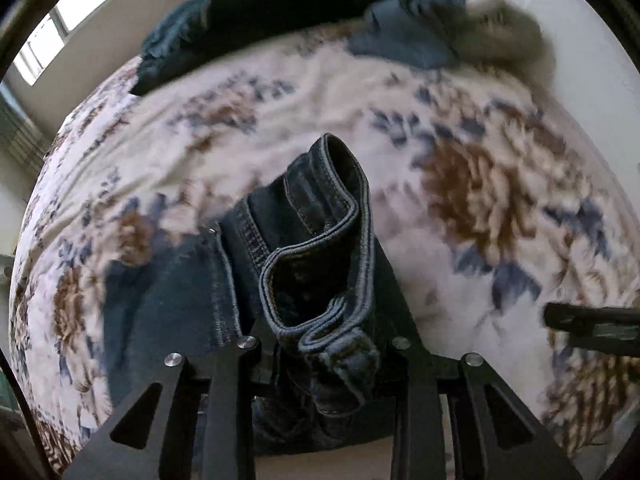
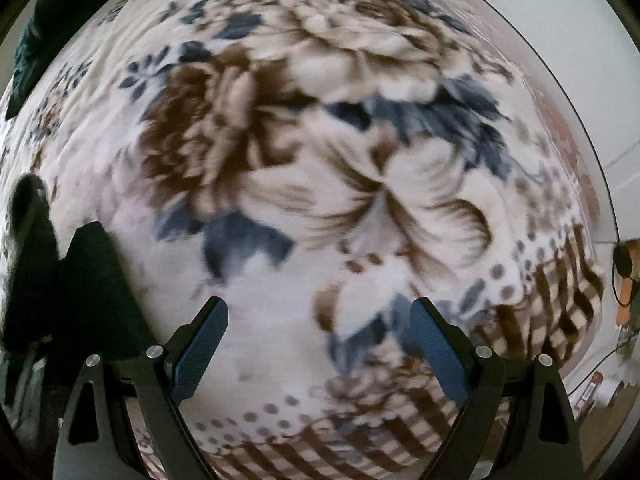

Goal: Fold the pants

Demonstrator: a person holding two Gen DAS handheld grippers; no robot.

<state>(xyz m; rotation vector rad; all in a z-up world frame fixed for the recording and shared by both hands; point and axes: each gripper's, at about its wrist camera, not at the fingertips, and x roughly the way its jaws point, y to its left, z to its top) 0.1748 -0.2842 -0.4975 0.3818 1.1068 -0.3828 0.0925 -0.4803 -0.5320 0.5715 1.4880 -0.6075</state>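
Dark blue jeans [image 1: 316, 240] are bunched in thick folded layers, stitched hem and seam edges showing, in the left wrist view. My left gripper [image 1: 320, 272] is shut on this bundle, and the denim hides its fingertips. More of the jeans trails down to the left onto the blanket. My right gripper [image 2: 318, 312] points down over bare blanket, open, with nothing between its blue pads [image 2: 200, 352]. Its dark tip also shows at the right edge of the left wrist view [image 1: 592, 326]. A dark blurred shape [image 2: 80, 288] stands at the left of the right wrist view.
A floral brown, blue and white blanket [image 1: 360, 100] covers the bed. A pile of dark clothes [image 1: 260, 12] and a blue-grey garment [image 1: 400, 36] lie at its far side. Windows [image 1: 60, 20] are at upper left. The bed's edge, floor and cables [image 2: 616, 280] are to the right.
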